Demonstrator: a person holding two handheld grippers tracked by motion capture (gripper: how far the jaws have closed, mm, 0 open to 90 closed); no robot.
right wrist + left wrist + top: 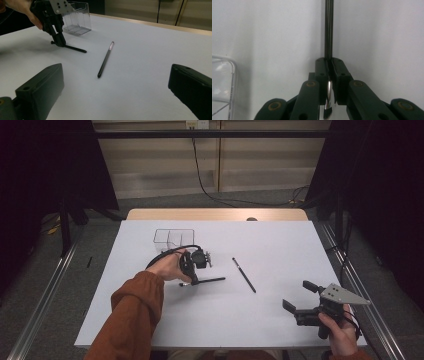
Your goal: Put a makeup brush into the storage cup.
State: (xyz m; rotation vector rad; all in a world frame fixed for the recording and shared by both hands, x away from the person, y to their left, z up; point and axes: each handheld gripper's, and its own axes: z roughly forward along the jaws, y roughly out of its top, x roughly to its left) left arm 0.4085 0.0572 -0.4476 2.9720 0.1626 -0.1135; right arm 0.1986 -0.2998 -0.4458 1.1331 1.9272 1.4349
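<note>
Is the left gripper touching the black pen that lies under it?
Touching. In the left gripper view, the left gripper has both jaws pressed against the black pen, with no gap on either side.

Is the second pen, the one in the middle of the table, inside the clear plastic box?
No, the second pen lies flat on the white table, apart from the clear plastic box.

No legible text, label, brand, number or sign is found in any of the views. The white tabletop (280, 250) is unmarked. The clear plastic compartment box (173, 238) carries no lettering. The two slim black pens (244, 275) (206, 281) show no readable print; the pale band near one pen's end (111, 45) is too small to read.
</note>
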